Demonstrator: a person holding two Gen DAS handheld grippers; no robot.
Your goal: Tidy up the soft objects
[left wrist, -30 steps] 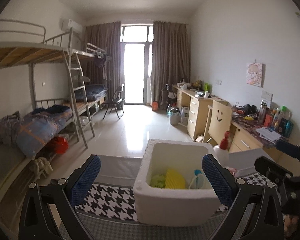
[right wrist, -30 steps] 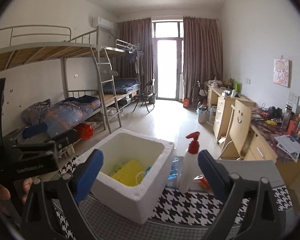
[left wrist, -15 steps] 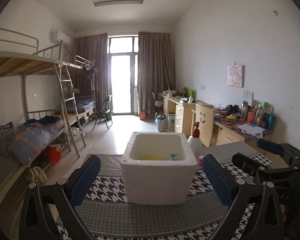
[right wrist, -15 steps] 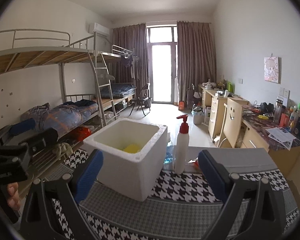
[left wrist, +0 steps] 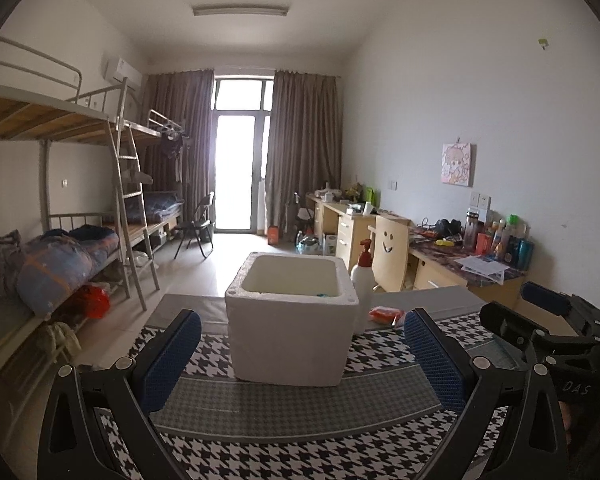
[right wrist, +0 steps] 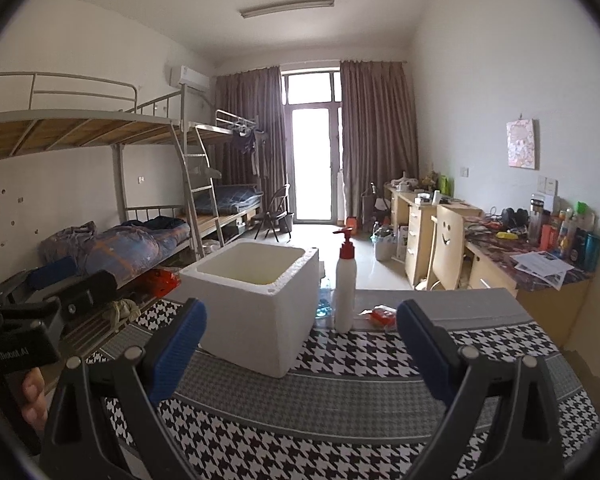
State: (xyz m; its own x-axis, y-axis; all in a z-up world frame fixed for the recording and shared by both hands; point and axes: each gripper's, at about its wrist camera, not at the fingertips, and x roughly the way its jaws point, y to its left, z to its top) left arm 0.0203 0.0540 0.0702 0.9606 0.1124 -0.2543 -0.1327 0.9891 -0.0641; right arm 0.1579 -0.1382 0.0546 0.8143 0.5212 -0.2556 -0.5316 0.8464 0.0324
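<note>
A white foam box (left wrist: 290,324) (right wrist: 256,308) stands on the houndstooth-patterned table (left wrist: 300,440) (right wrist: 340,420); from this low angle its contents are almost hidden. My left gripper (left wrist: 302,364) is open and empty, level with the box's near wall. My right gripper (right wrist: 300,356) is also open and empty, in front of the box's right corner. An orange-red packet (left wrist: 386,314) (right wrist: 382,314) lies on the table behind the bottle. The right gripper (left wrist: 540,316) shows at the right edge of the left wrist view, the left gripper (right wrist: 52,292) at the left edge of the right wrist view.
A white pump bottle with a red top (left wrist: 363,288) (right wrist: 345,284) stands just right of the box. Bunk beds (left wrist: 60,240) line the left wall, desks (right wrist: 500,256) and a chair (right wrist: 446,248) the right. A hand (right wrist: 32,400) holds the left gripper.
Both grippers have dropped and drawn back from above the box, so the yellow and green items inside are no longer seen. Both stay open.
</note>
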